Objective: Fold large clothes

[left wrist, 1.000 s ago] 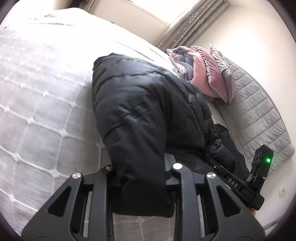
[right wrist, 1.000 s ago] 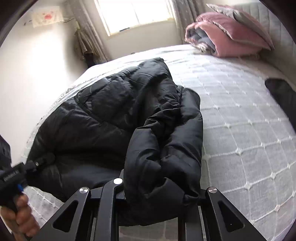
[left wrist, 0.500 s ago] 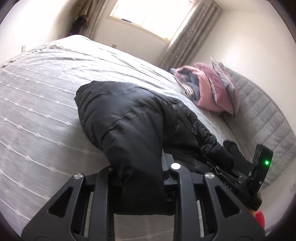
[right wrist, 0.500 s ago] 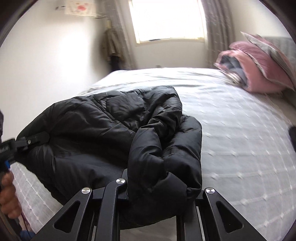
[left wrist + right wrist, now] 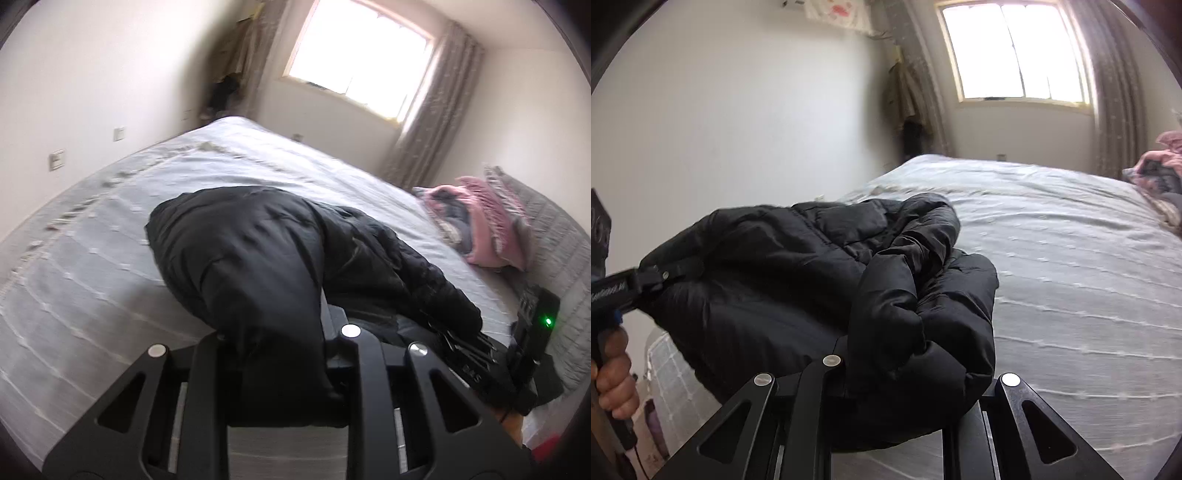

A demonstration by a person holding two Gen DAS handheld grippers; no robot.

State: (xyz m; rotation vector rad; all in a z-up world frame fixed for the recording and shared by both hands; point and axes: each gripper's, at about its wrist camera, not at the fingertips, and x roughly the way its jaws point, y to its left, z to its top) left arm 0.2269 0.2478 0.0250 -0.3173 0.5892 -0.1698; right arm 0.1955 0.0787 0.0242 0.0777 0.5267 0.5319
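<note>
A black puffer jacket (image 5: pixel 258 266) hangs between both grippers above the near edge of the bed (image 5: pixel 92 288). My left gripper (image 5: pixel 280 373) is shut on one bunched end of the jacket. My right gripper (image 5: pixel 897 398) is shut on the other end, where thick folds (image 5: pixel 923 317) bulge over the jaws. In the right wrist view the left gripper (image 5: pixel 653 277) shows at the left, clamped on the jacket's edge. In the left wrist view the right gripper (image 5: pixel 443 332) shows at the right, with a green light on its body. The far part of the jacket (image 5: pixel 849 225) still rests on the bed.
The bed has a light grey quilted cover (image 5: pixel 1071 277). Pink and grey pillows (image 5: pixel 480 229) lie by the padded headboard (image 5: pixel 554 236). A bright window (image 5: pixel 1015 51) with curtains is behind the bed. A white wall (image 5: pixel 738 129) stands to the left.
Both grippers have lifted and tilted up with the jacket; the views now show more wall and window. The jacket's near part has risen off the bed and bunched closer.
</note>
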